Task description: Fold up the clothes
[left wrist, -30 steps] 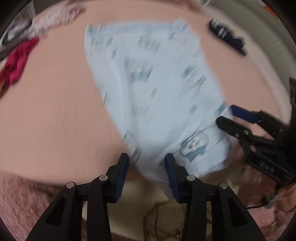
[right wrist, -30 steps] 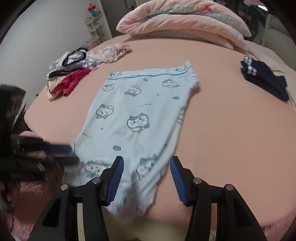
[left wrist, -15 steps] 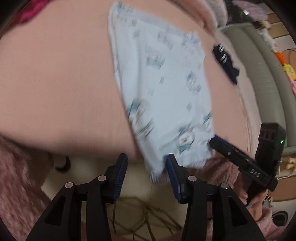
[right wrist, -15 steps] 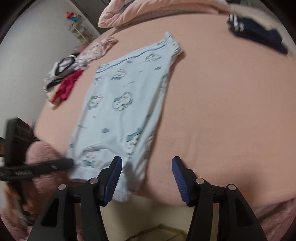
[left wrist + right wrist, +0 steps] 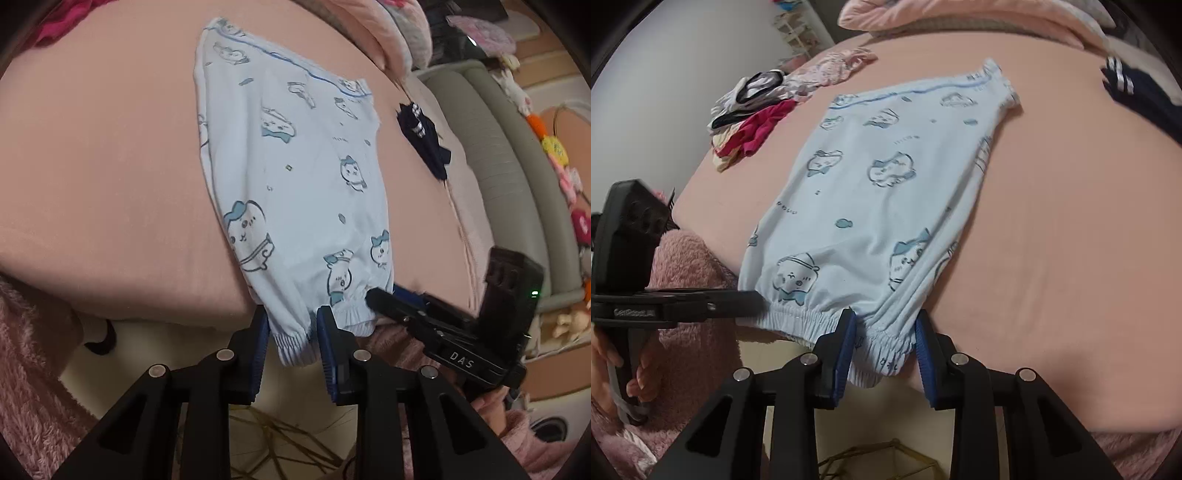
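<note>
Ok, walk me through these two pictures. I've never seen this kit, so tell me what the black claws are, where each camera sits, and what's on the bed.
No robot here: a person holds a two-finger clamp tool in each hand, and each tool carries a wide-angle camera that looks along its own fingers. One picture comes from the left gripper, the other from the right gripper; each also shows the other tool off to the side. On the pink bed lie light blue cartoon-print pants, spread flat, with their elastic cuffs hanging over the near edge. Each gripper is open, with a cuff between its blue pads, not yet pinched. Further off lie a dark navy garment and a heap of mixed clothes.
</note>
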